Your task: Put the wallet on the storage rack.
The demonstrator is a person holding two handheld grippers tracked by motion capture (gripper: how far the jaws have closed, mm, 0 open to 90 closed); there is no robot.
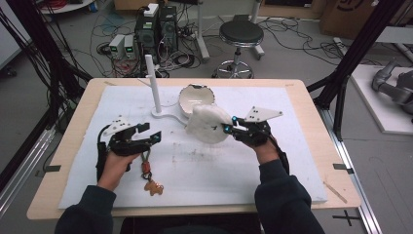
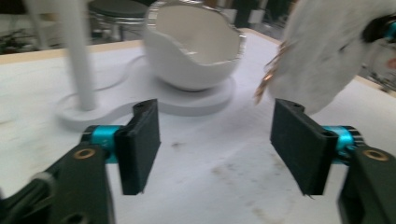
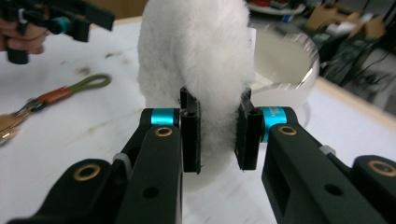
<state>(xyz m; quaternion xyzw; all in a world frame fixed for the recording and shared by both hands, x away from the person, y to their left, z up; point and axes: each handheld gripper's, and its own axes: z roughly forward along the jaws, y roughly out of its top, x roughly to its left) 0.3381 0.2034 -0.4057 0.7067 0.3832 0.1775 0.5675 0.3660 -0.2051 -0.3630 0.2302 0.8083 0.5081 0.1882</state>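
The fluffy white fur pouch (image 1: pixel 209 124) hangs above the middle of the desk (image 1: pixel 73 146), pinched at its lower edge between the fingers (image 3: pixel 191 135) of the right gripper (image 1: pixel 229 127); in the right gripper view the pile bulges out over both pads, so the hold looks firm. Its long axis rises up from those fingers and leans toward the far side, with a thin gold chain (image 2: pixel 267 77) dangling at its edge.

Just beyond it, the white eggshell-shaped ceramic bowl (image 1: pixel 196 99) sits on a flat white base that also carries a slim white upright post (image 1: pixel 152 83). The bowl is very near the pouch, so the right hand is plainly the closer one for any move toward it; the jagged rim and the post are what could catch the fur or chain.

The left gripper (image 1: pixel 146 134) hovers to the left, its fingers spread wide and holding nothing, pointed toward the bowl and pouch. Below it on the white foam mat (image 1: pixel 292 170) lies a keyring with an olive cord loop, orange leather tab and brown bear-shaped charm (image 1: pixel 151 178), well apart from the pouch.
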